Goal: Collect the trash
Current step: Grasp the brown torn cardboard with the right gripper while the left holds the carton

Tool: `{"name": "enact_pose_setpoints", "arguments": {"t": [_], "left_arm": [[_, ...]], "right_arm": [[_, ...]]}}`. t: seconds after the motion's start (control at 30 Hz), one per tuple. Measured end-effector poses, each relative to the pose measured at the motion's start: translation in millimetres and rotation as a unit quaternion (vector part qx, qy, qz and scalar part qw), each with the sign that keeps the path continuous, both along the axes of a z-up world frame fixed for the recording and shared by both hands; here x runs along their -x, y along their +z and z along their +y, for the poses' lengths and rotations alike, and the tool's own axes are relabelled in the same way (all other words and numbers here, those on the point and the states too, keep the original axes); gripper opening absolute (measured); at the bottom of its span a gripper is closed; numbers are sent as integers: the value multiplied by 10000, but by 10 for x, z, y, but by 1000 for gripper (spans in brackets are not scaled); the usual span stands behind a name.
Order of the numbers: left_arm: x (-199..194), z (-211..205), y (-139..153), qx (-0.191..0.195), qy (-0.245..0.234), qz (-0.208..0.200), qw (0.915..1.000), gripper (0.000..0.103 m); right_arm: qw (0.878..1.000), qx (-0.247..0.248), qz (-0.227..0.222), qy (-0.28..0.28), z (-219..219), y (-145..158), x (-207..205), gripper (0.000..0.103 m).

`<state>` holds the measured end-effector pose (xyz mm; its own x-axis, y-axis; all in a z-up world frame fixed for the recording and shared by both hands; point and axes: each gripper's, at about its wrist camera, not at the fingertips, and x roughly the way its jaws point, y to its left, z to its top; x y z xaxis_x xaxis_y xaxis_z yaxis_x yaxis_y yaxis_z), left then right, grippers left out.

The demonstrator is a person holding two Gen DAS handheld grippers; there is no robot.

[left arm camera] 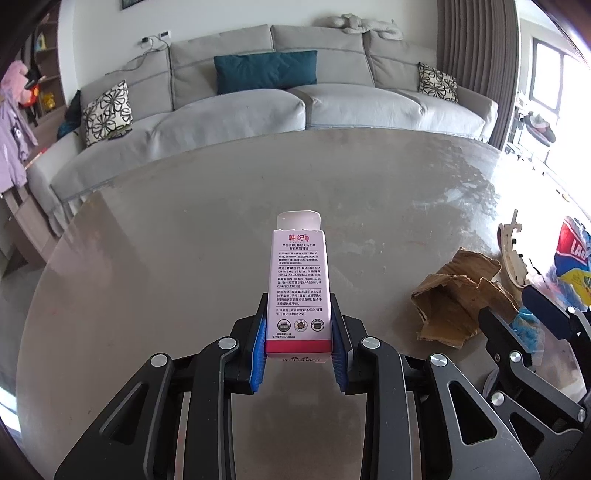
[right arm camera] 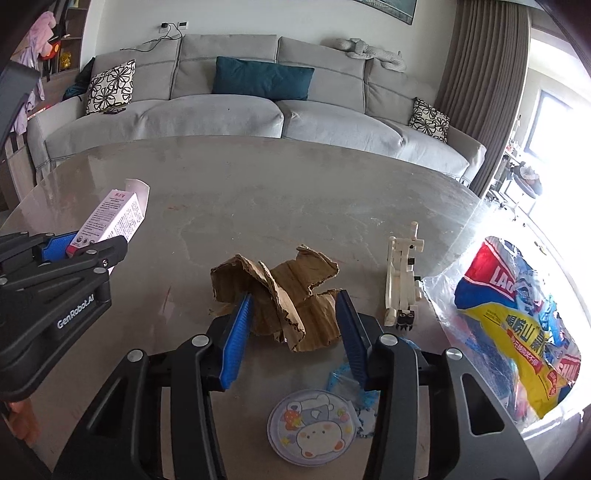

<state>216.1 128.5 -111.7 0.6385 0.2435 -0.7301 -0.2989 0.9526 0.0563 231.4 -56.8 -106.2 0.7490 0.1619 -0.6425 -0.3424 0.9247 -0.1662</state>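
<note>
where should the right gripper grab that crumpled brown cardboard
Grip the crumpled cardboard across its bunched middle, coming from the near side and above, as the right gripper is already lined up. The folds stand tallest there; the ragged flat edges would probably tear or slip. The jaws straddle it, not yet pressing.

This is the living room of a home. A long grey sofa [left arm camera: 280, 107] stands against a white wall, with a teal cushion [left arm camera: 266, 70] and two cushions with black flower patterns [left arm camera: 107, 110] on it. A grey soft toy [left arm camera: 358, 24] lies on the sofa back. Brown curtains [right arm camera: 484, 85] hang beside a bright window [left arm camera: 550, 85]. At the left, shelves [left arm camera: 46, 85] hold small toys. A large round desk [right arm camera: 295, 184] stands in front of the sofa.
</note>
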Motion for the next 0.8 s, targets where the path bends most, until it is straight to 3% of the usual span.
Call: {"name": "enact_pose_setpoints", "arguments": {"t": [0.1,0.3,0.33,0.37,0.47,0.8], "left_arm": [[-17,1,-18,6,-5,12,10000,30],[-22,-1,-48,17,-21,38,10000,30],[-29,-3,-55,25,-24,47,10000,30],[-40,-6,-60,47,-37,66,10000,30],[-27,-12,-64,53,-70,59,9999,30],[51,-116,34,-85,-197,-9,9998,30]], "right_arm": [[10000,11,26,-31,-13,-42,-12,40],[10000,-14,3,-23,-64,-66,23,35],[10000,7,17,-20,-71,-68,18,30],[9999,7,102,26,-83,-79,-3,18],[9996,-25,257,74,-123,-102,-19,4],[9999,-97,11,123,-141,76,187,4]]}}
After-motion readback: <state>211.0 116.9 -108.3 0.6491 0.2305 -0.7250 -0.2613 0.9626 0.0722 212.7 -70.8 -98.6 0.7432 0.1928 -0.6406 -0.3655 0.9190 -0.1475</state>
